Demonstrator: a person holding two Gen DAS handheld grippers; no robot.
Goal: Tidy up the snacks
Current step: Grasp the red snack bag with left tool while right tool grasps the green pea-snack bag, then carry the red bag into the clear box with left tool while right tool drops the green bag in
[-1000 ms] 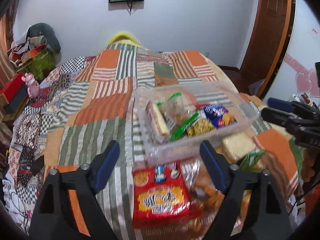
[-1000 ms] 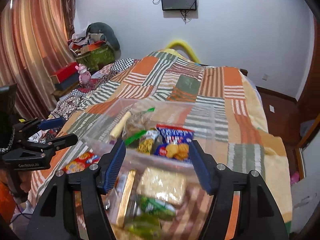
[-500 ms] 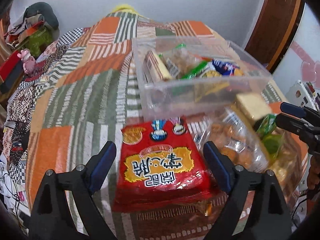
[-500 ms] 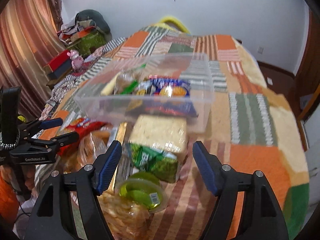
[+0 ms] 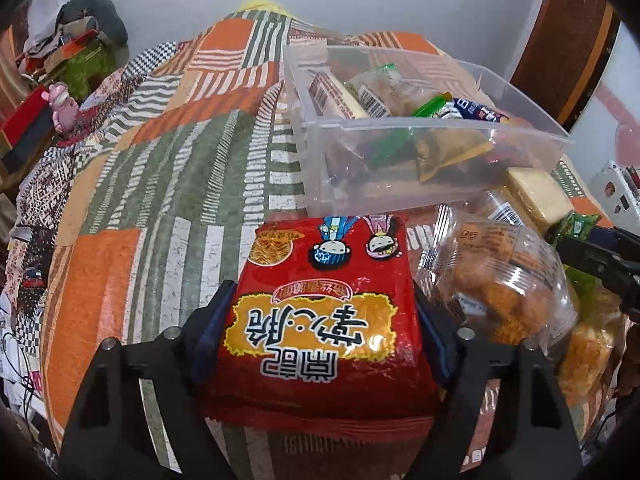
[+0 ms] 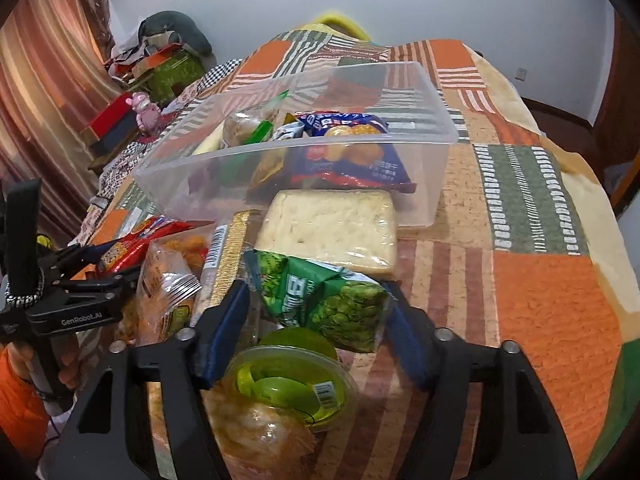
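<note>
**Snacks lie heaped on the bed, a claw around two of them**

Snacks sit on the patchwork bed point(image 5: 168, 168). At left, the left claw point(image 5: 320, 332) stands wide, its blue pads flanking the red noodle packet point(image 5: 324, 320); whether they press it I cannot tell. Just right lies a clear bag of fried pieces point(image 5: 496, 280). Beyond, the clear plastic bin point(image 6: 420, 184) holds several packets. Farther right, the right claw point(image 6: 316, 324) stands open around the green pea packet point(image 6: 328, 300), near a green-lidded tub point(image 6: 288, 384).
</note>
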